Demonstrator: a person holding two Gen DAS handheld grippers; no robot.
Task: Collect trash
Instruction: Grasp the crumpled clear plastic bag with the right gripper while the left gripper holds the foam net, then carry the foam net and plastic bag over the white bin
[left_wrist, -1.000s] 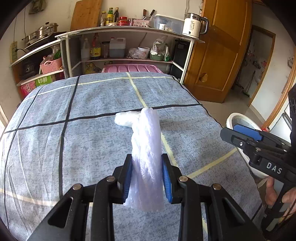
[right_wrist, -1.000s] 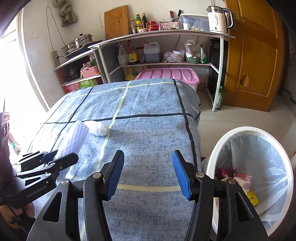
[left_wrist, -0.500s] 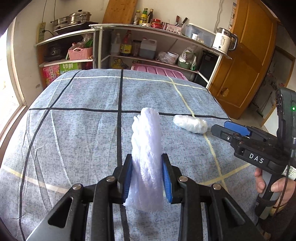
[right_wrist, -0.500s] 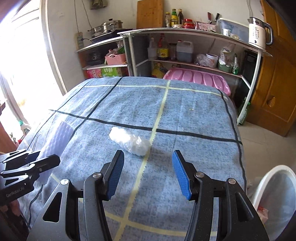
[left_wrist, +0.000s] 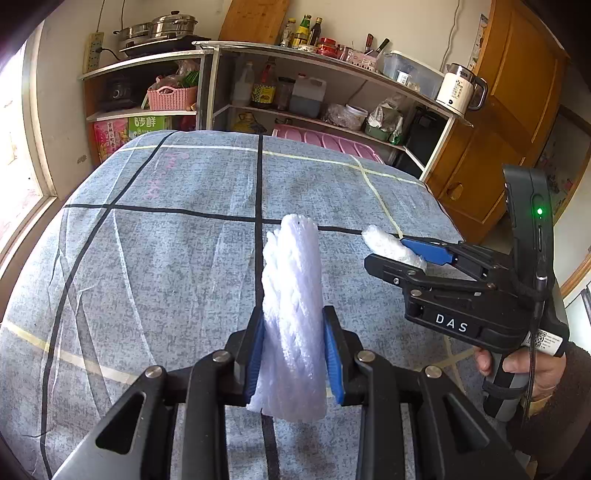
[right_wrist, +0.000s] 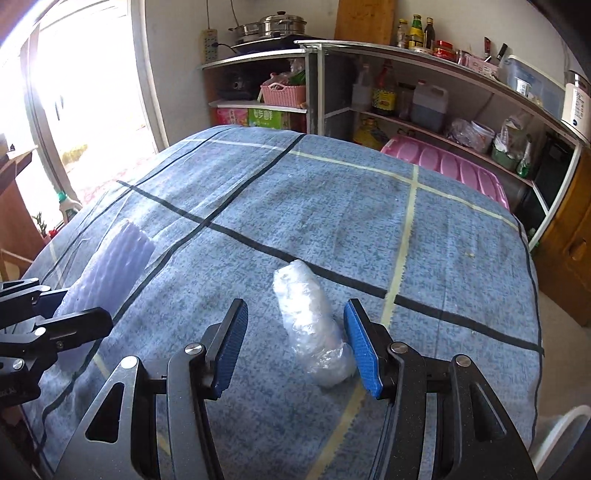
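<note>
The lower end of the white ribbed foam-net sleeve (left_wrist: 293, 314) hangs below the left gripper (left_wrist: 294, 356) and its far side is hidden; in the right wrist view only its pale upper part (right_wrist: 122, 254) shows, blurred by window glare. At the bottom right corner of that view a white curved bin rim (right_wrist: 561, 424) is cut off by the frame, so its contents cannot be seen.

The left gripper's 2 blue ridged pads (left_wrist: 255, 354) are clamped on the sleeve, which stands upright between them. The right gripper (right_wrist: 295, 349) has its fingers wide apart, straddling the crumpled clear plastic bag (right_wrist: 312, 325); the bag lies on the blue checked tablecloth (right_wrist: 332, 206) and its near end is just beside the right-hand pad (right_wrist: 364, 350), though contact cannot be told. In the left wrist view the bag (left_wrist: 388, 245) sits between the tips of the right gripper (left_wrist: 410, 254).

The sleeve is a soft mesh tube; the bag is wrinkled, glossy film.
</note>
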